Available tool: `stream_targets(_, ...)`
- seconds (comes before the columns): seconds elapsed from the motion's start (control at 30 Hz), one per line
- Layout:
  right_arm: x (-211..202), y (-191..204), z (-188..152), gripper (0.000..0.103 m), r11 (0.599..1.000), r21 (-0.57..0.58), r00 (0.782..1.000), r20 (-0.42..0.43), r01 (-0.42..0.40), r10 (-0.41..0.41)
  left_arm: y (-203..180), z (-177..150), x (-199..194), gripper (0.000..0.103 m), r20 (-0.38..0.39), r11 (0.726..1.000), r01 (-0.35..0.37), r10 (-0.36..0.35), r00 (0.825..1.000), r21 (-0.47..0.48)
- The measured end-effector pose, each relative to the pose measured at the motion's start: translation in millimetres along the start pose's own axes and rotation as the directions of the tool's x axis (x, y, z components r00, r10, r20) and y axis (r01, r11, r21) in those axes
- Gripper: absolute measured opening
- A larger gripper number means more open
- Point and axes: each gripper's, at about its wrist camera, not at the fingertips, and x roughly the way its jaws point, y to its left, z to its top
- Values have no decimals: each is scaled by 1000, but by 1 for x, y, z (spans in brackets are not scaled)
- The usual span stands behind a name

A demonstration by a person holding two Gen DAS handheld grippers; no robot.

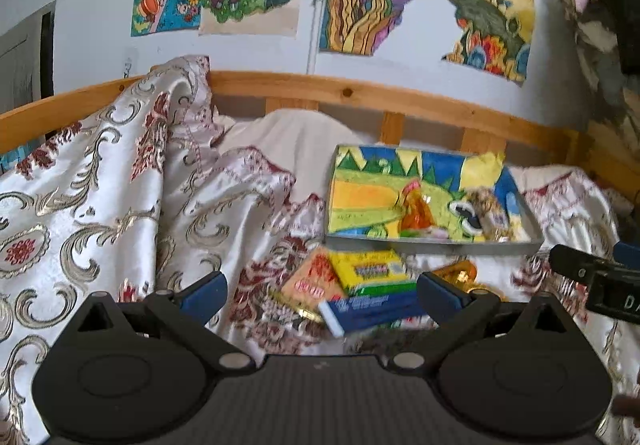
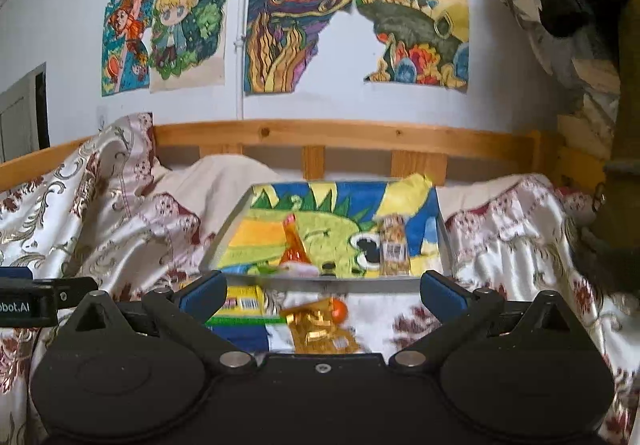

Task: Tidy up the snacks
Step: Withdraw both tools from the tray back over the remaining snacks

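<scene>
Both tools gape empty over the bed (image 1: 100,185) — left tool (image 1: 322,295), right tool (image 2: 320,291). Loose snacks (image 1: 360,285) lie on the bedspread just before the tray (image 2: 446,241), which holds an orange packet (image 2: 294,245) and a brown packet (image 2: 394,245)

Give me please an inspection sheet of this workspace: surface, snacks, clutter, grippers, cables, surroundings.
Surface: bed covered by a patterned bedspread, creased.
Job's things: tray with a drawn lining holds an orange packet and a brown packet; loose in front lie a yellow box, a blue box, a gold packet.
Clutter: nothing seen.
Grippers: left gripper and right gripper, jaws wide apart, empty.
Cables: nothing seen.
Surroundings: wooden bed rail, drawings on the wall.
</scene>
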Motion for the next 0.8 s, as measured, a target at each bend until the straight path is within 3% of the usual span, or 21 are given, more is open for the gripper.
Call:
stream_targets(0.33, 9, 3, -21, 102, 1000, 30, 995, -100, -9, 12, 4, -12, 11, 102, -49, 999, -33, 35, 998, 41)
stream_targets(0.8, 18, 12, -38, 102, 1000, 14, 984, -175, -24, 27, 10, -17, 20, 102, -92, 998, -48, 52, 994, 42)
